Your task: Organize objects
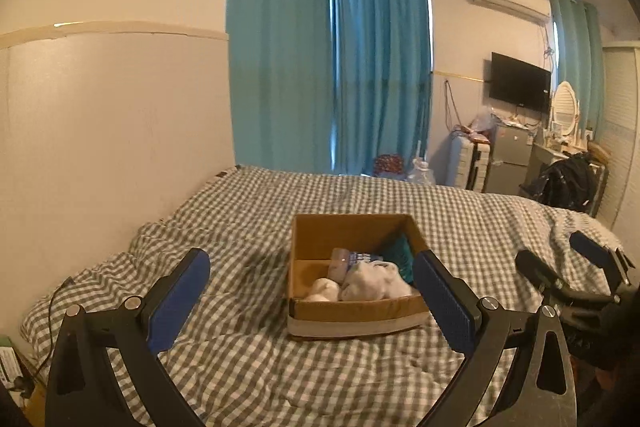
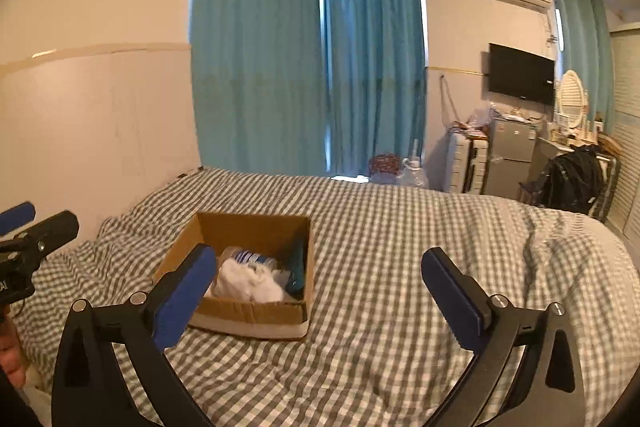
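Observation:
An open cardboard box sits on a grey checked bed. Inside lie white socks, a rolled pale item with blue print and a teal cloth. My left gripper is open and empty, held just in front of the box. My right gripper is open and empty, to the right of the box; the white socks show inside. The right gripper also shows at the right edge of the left wrist view. The left gripper shows at the left edge of the right wrist view.
A wall runs along the bed's left side. Blue curtains hang behind the bed. A small fridge, a TV, a dark bag and a water jug stand beyond the far edge. A cable lies at left.

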Available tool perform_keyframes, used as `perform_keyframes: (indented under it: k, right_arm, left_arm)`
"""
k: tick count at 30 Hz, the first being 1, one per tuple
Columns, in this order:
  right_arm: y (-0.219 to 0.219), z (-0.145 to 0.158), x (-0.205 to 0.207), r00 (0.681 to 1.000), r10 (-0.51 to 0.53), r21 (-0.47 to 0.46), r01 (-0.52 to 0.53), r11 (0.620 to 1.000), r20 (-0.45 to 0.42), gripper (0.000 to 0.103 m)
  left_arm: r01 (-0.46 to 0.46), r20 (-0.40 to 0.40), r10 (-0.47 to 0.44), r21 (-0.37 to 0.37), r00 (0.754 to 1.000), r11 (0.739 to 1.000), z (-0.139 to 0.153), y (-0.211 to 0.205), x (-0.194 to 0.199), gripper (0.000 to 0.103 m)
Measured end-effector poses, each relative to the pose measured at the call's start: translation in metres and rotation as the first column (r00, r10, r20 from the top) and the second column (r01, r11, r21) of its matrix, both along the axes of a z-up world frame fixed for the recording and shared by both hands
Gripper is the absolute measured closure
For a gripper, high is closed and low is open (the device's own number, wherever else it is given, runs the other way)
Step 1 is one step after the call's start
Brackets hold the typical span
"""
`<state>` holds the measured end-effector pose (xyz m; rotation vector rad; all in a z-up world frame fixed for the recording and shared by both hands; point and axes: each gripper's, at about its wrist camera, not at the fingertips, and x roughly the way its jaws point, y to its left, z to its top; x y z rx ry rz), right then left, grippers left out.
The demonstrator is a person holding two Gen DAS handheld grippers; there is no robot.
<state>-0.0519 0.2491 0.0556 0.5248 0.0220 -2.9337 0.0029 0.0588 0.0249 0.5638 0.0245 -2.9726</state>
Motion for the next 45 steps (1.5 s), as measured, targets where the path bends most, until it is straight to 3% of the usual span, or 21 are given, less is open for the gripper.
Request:
perform_keyframes:
  k: [7,11,14,45]
  right_arm:
    - [-0.008,-0.054,-0.005,0.999,0.021,-0.017,-0.020,1.000,0.041,0.000]
    - [-0.012,-0.064,-0.013,0.998,0.015,0.008,-0.015,1.000,0.069,0.000]
    - [-0.012,-0.068,-0.013,0.997,0.013,0.006,-0.014,1.000,0.076,0.000]
    - [-0.012,-0.050,-0.001,0.999,0.012,0.022,-0.013,1.000,0.033,0.000]
  left_arm:
    - [0.019,0.032,-0.017,-0.051,0.999,0.999,-0.033,0.009,-0.002,0.000]
    - [0.035,0.077,-0.028,-0.093,0.997,0.995,-0.045,0.018,-0.010,0.000]
    - [0.031,0.082,-0.024,-0.085,0.996,0.996,-0.047,0.016,-0.009,0.000]
    - [0.042,0.087,-0.037,-0.054,0.996,0.998,-0.043,0.010,-0.006,0.000]
